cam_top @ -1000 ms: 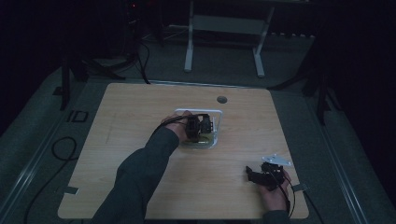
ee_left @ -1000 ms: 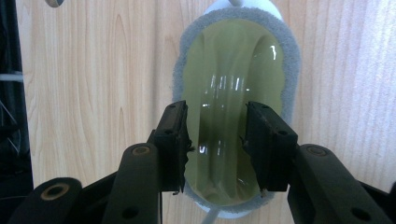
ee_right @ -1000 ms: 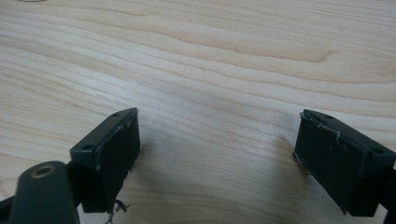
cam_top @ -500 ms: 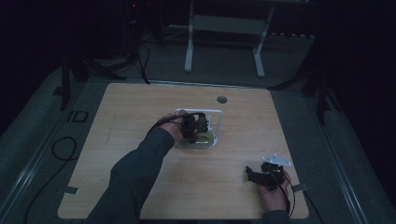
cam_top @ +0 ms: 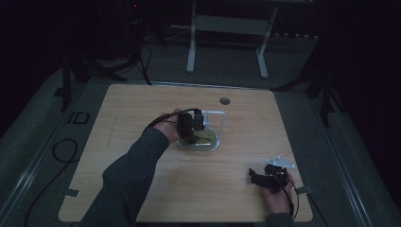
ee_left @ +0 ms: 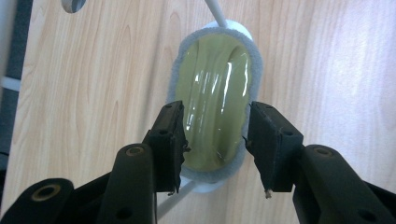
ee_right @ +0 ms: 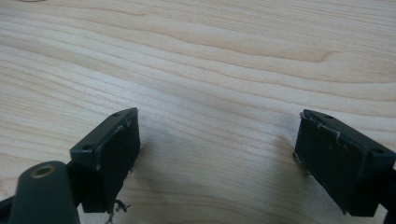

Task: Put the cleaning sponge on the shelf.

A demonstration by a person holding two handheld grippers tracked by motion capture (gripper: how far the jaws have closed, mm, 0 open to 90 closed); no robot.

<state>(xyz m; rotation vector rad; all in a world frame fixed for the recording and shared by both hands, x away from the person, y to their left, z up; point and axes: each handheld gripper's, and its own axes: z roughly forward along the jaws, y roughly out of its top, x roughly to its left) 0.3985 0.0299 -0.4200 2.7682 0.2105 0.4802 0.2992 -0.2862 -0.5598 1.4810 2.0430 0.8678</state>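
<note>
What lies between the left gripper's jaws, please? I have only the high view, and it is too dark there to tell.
Observer: A glossy olive-green oval piece with a fuzzy grey rim sits between the left gripper's jaws. They have just been opening and look clear of it.
Operator: Thank you. What does it rest on?
Observer: A white base, with a thin white rod running out at its far end.
Operator: And is anything between the right gripper's jaws?
Observer: No. The right gripper stands wide open over bare wood of the table.
</note>
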